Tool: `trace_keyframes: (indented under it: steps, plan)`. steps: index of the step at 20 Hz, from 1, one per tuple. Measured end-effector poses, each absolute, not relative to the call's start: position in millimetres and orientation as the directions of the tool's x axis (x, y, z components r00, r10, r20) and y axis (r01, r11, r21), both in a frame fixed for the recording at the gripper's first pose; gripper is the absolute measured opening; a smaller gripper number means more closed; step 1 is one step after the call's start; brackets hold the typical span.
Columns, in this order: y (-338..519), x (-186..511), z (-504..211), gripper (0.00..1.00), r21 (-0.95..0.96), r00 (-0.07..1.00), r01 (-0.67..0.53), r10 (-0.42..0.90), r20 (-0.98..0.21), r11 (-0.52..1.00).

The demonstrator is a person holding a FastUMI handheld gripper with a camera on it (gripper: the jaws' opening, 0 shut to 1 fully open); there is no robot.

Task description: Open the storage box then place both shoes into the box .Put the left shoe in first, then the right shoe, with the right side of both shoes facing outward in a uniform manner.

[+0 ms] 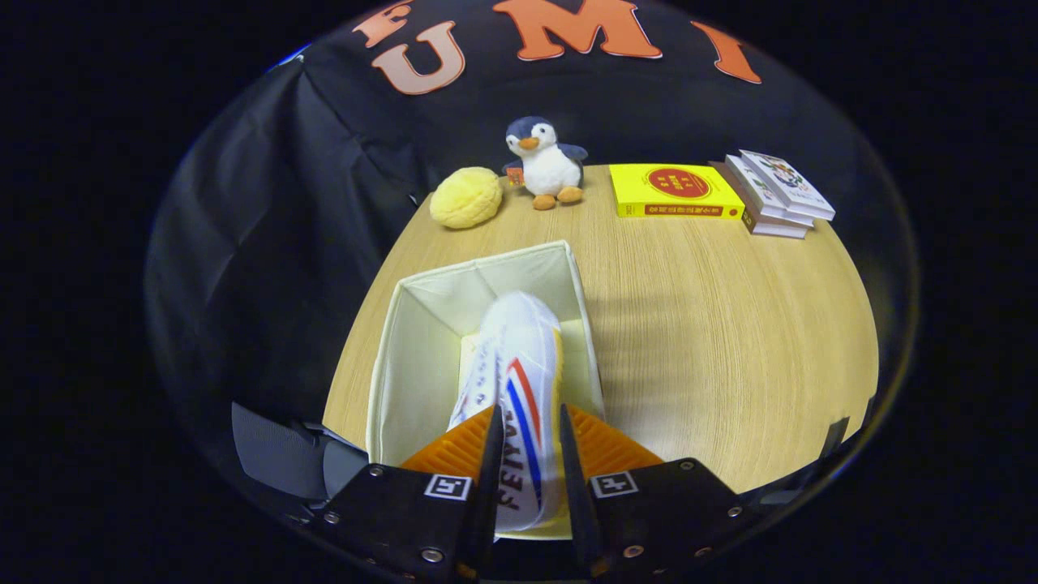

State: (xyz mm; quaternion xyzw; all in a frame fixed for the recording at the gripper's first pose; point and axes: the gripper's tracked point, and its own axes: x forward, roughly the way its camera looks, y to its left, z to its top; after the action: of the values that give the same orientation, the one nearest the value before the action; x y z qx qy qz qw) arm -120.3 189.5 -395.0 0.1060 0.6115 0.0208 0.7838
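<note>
The claw (pixel 527 462) pinches a white shoe (pixel 519 365) over the open box (pixel 389 341) at the worktop's (pixel 714 324) near left edge. Next, probably lower it and release.

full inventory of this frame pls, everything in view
storage box: 1, cream, open, on the table just ahead of the fingers
shoe: 1, white with red and blue stripes, between the fingers, over the open box
table: 1, light wood
round plush: 1, yellow, beyond the box
penguin toy: 1, blue-grey and white, beside the round plush
yellow book: 1, red circle on cover, far side of the table
stacked books: about 3, white covers, next to the yellow book
gripper: 1, fingers shut on the shoe
</note>
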Motion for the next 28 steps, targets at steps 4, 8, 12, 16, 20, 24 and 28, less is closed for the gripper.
trace_keyframes:
  steps: [4, 8, 12, 16, 20, 24, 28]
  plan:
    - [182, -102, -380, 0.51, 0.181, 0.326, 0.02, 0.165, -0.931, 0.983]
    - [173, -90, -358, 0.6, 0.218, 0.402, -0.014, 0.205, -0.892, 0.976]
    - [147, -77, -328, 0.71, 0.191, 0.481, -0.046, 0.19, -0.856, 0.98]
    - [121, -57, -285, 0.79, 0.183, 0.576, -0.064, 0.186, -0.796, 0.981]
    - [85, -35, -242, 0.86, 0.126, 0.7, -0.079, 0.145, -0.699, 0.989]
    - [43, -20, -203, 0.91, 0.065, 0.808, -0.046, 0.075, -0.584, 0.997]
    - [11, -14, -165, 0.91, 0.043, 0.867, -0.011, 0.031, -0.497, 0.999]
